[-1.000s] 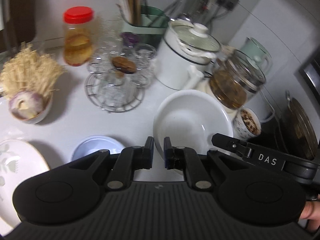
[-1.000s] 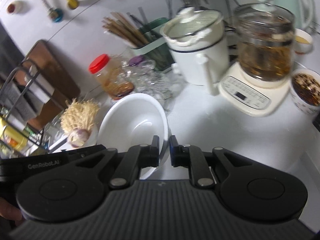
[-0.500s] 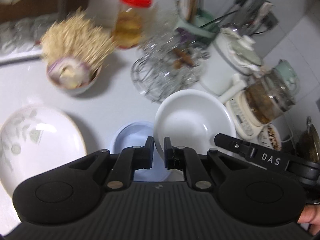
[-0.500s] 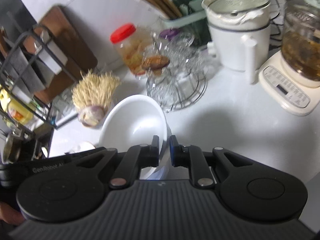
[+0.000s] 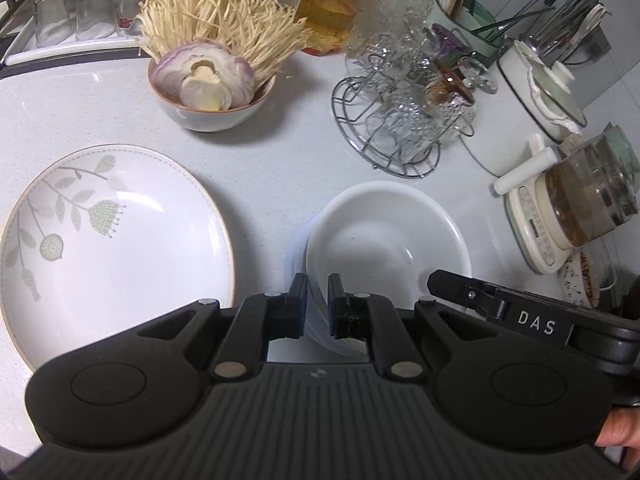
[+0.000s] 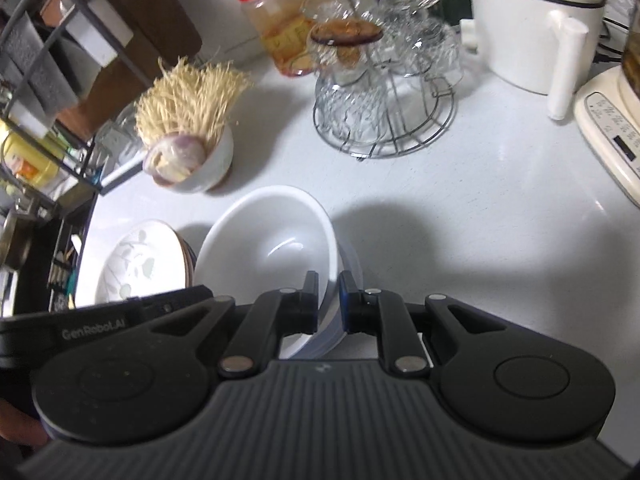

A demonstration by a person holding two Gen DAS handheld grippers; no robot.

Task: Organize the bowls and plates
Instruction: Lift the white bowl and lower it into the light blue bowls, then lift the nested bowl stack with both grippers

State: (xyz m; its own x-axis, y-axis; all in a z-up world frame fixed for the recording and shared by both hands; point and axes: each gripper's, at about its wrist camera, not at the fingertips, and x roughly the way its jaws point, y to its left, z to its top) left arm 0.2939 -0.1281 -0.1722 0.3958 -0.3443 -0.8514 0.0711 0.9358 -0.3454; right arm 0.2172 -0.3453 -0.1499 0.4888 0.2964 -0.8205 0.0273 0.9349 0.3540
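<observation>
Your left view is bright and sharp, with soft white shine on the flowered plate [image 5: 116, 236] and the counter [image 5: 280, 160]. Your right view is dimmer and a bit blurry, and big grey shadows lie on the counter beside the white bowl [image 6: 268, 240]. Both views bend round at the edges.
</observation>
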